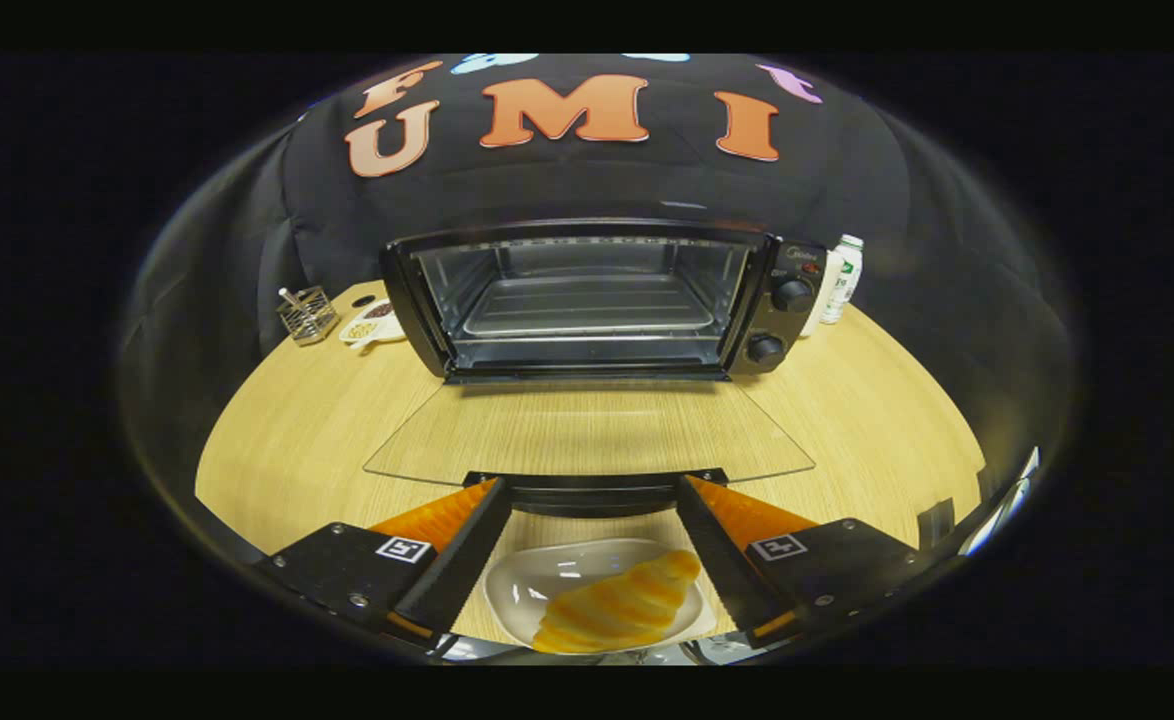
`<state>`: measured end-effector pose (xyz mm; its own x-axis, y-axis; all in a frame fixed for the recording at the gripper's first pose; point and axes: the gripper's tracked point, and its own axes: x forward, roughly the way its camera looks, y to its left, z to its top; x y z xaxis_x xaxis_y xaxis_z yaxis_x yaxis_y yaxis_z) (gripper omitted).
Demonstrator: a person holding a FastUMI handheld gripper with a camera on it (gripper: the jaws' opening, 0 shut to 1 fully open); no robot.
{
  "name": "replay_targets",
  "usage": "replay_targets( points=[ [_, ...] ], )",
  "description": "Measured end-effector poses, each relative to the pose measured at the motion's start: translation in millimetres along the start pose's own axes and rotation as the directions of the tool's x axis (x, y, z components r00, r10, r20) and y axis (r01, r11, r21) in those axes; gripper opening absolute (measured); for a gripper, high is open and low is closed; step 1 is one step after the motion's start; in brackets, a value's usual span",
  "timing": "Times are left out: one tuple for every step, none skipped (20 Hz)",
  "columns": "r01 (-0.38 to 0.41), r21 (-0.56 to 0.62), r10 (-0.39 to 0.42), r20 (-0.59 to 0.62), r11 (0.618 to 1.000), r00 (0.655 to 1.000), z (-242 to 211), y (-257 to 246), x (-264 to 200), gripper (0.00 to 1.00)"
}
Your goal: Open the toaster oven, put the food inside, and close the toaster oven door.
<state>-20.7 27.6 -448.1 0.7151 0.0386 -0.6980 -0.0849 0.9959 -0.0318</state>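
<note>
The black toaster oven (587, 300) stands at the back of the wooden table, its glass door (587, 435) folded down flat toward me, with the door handle (592, 492) just ahead of my fingertips. Inside, a metal tray (587, 305) lies bare. A croissant (619, 605) rests on a white plate (537, 580) below and between my fingers. My gripper (592, 500) is open, its fingers spread wide to either side of the plate, touching nothing.
Two knobs (792, 295) sit on the oven's right panel. A white bottle (842, 278) stands right of the oven. Left of it are a wire basket (309, 314) and a small dish of snacks (372, 325). The table (287, 430) has bare wood on both sides of the door.
</note>
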Motion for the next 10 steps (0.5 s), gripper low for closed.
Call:
replay_targets(
  points=[
    [0.000, 0.001, 0.000, -0.007, 1.000, 1.000, -2.7, -0.5, 3.6, 1.00],
    [0.001, 0.002, -0.001, -0.018, 1.000, 1.000, -4.5, -0.4, 8.2, 1.00],
    [0.002, -0.002, -0.002, -0.033, 1.000, 0.999, -11.2, -0.2, 13.1, 1.00],
    [0.012, -0.007, -0.012, -0.044, 1.000, 0.999, -15.8, -1.1, 18.0, 1.00],
    [0.013, 0.000, -0.013, -0.047, 1.000, 0.999, -17.2, -1.0, 22.0, 1.00],
    [0.016, 0.015, -0.016, -0.043, 1.000, 0.999, -14.2, -1.8, 21.8, 1.00],
    [0.020, 0.014, -0.020, -0.037, 1.000, 0.999, -12.6, -2.4, 19.4, 1.00],
    [0.026, 0.009, -0.026, -0.037, 1.000, 0.999, -11.3, -3.7, 15.1, 1.00],
    [0.038, 0.004, -0.038, -0.039, 0.999, 0.999, -12.4, -7.3, 9.7, 1.00],
    [0.050, 0.008, -0.049, -0.040, 0.999, 0.998, -13.2, -10.2, 3.8, 1.00]
  ],
)
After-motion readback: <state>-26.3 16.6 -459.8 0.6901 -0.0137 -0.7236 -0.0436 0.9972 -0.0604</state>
